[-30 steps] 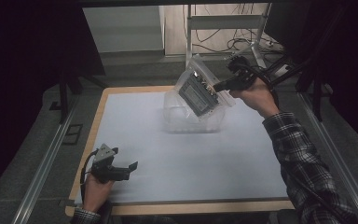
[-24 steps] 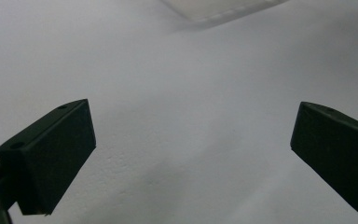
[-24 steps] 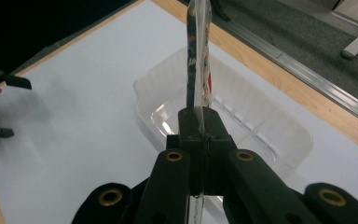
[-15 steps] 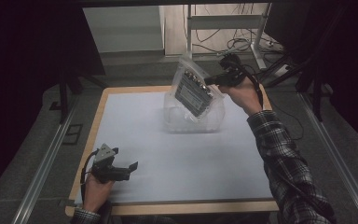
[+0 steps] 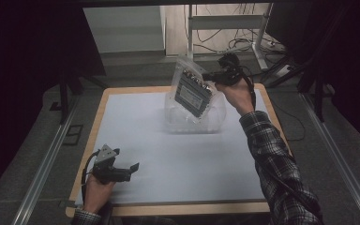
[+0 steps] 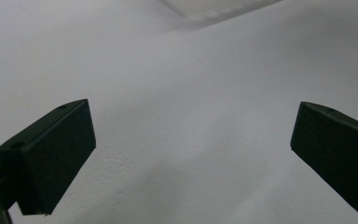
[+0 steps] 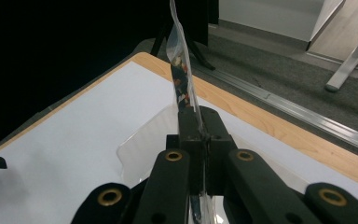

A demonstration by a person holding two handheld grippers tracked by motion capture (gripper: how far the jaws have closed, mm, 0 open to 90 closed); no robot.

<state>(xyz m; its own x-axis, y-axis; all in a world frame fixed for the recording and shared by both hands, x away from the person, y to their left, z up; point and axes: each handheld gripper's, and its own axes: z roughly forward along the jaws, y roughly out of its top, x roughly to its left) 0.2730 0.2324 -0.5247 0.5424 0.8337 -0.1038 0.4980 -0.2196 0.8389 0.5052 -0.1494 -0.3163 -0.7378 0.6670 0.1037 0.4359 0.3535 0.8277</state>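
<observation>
A clear plastic bag (image 5: 192,89) with a flat dark electronic part inside hangs tilted above the back of the table. My right gripper (image 5: 207,77) is shut on the bag's upper right edge. In the right gripper view the jaws (image 7: 199,122) pinch the thin bag (image 7: 179,60), which stands edge-on above them. Under the bag a clear plastic tub (image 5: 194,121) sits on the white table. My left gripper (image 5: 130,168) rests near the front left corner, jaws wide apart (image 6: 191,158) with nothing between them.
The table is a white sheet (image 5: 136,117) with a wooden rim. Metal rails run along both sides on the grey floor. A desk frame and cables stand behind the table. The tub's rim (image 6: 219,9) is at the top of the left gripper view.
My right hand has carried the bag a little to the left and lower, over the clear tub. The left gripper has stayed where it was.
</observation>
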